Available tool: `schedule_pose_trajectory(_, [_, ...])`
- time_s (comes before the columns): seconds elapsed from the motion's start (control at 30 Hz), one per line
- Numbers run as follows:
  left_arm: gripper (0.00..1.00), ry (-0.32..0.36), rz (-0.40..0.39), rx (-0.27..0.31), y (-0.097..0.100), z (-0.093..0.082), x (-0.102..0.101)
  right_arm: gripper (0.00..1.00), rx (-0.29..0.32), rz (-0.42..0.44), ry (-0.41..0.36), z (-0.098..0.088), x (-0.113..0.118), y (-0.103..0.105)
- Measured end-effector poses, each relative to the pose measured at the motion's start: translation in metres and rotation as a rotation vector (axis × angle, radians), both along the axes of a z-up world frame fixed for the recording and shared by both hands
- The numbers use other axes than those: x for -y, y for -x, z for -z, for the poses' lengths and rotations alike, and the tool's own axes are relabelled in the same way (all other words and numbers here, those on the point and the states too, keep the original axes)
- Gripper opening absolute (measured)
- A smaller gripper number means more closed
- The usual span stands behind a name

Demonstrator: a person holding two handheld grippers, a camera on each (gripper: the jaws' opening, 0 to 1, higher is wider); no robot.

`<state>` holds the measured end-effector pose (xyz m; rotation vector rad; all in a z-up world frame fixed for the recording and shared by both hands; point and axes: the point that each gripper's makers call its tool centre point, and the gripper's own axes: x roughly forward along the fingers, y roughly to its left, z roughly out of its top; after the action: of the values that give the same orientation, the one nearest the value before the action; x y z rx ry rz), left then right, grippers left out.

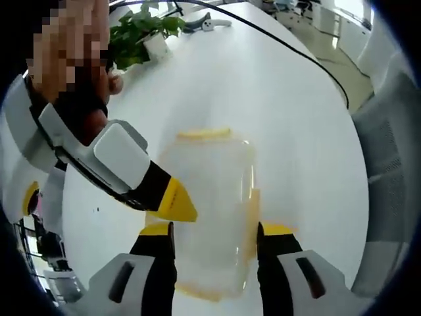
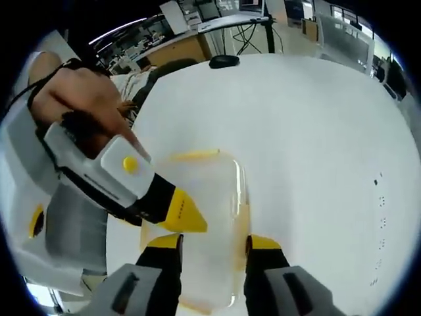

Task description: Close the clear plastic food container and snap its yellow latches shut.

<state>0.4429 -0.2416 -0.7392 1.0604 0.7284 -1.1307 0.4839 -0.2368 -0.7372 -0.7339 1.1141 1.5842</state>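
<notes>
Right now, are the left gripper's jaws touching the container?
Cannot tell. In the left gripper view, the left gripper has its jaws either side of the container, but the blurred clear plastic shows neither contact nor gap plainly.

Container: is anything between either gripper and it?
Nothing visible. The left gripper has its jaws on either side of the container, and so does the right gripper in its own view. Each view shows the other gripper's yellow tip at the container's left edge.

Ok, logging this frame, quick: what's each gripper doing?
Left gripper: open, jaws astride the container.
Right gripper: open, jaws astride the container.
</notes>
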Motion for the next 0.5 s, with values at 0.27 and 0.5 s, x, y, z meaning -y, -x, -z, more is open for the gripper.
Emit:
schedule_pose_trajectory(0.27, [0.48,-0.019,0.017,0.006,0.0001,-0.0017,0.0011,0.36,0.039,-0.016,0.002,-0.0028,-0.0014,-0.0001])
schedule_pose_trajectory(0.5, [0.54,-0.026,0.047,-0.029,0.0091,-0.0020,-0.0003,0.38,0.073,-0.004,0.010,-0.0075,0.0070,-0.0056])
